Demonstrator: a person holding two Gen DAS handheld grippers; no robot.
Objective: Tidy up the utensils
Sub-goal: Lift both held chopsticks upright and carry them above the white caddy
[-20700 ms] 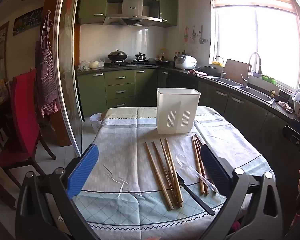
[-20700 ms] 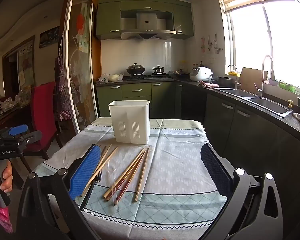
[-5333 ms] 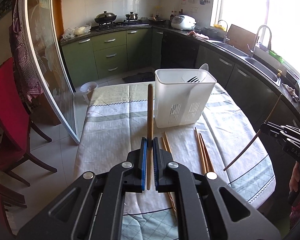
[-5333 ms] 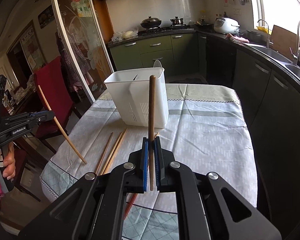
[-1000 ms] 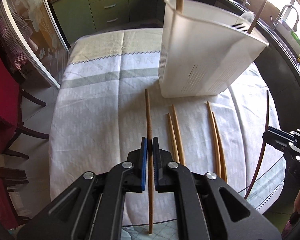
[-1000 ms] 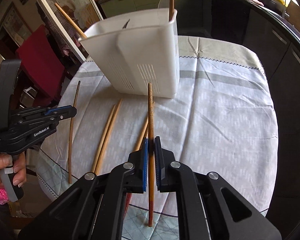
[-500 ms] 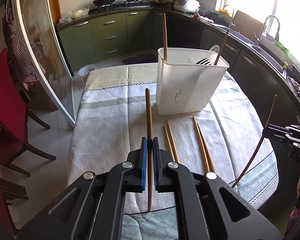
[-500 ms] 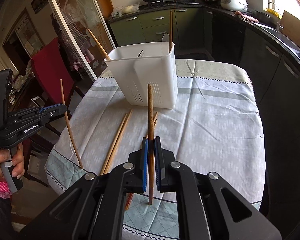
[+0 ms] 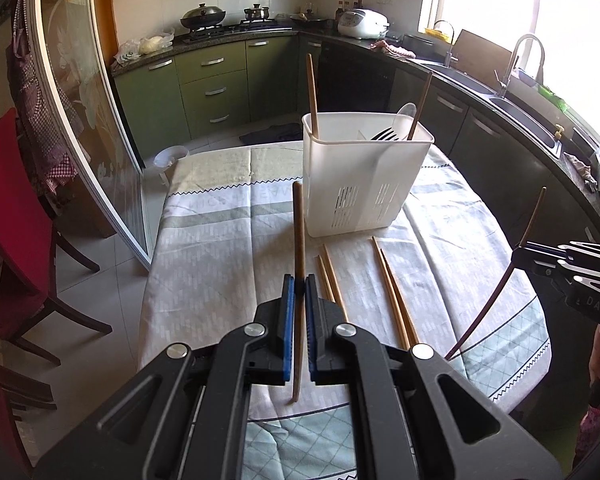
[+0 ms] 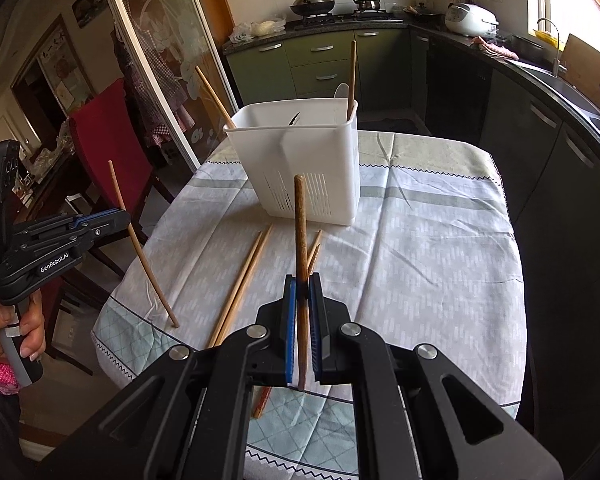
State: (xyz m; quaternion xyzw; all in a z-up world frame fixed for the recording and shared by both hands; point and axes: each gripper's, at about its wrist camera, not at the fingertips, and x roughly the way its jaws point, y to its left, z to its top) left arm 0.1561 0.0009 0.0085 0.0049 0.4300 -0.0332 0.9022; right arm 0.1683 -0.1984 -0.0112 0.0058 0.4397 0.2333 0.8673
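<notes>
A white utensil holder stands on the table; it also shows in the right wrist view. It holds two upright chopsticks, a fork and a pale spoon. My left gripper is shut on a brown chopstick, held upright above the table, in front of the holder. My right gripper is shut on a darker chopstick, also upright. Loose chopsticks lie on the cloth in front of the holder, in two pairs.
The table has a patterned cloth. A red chair stands left of it, beside a glass sliding door. Green cabinets, a stove and a sink counter run behind and to the right.
Both grippers have tilted up and drawn back a little from the table, each still holding its chopstick upright. The holder and loose chopsticks have not moved.
</notes>
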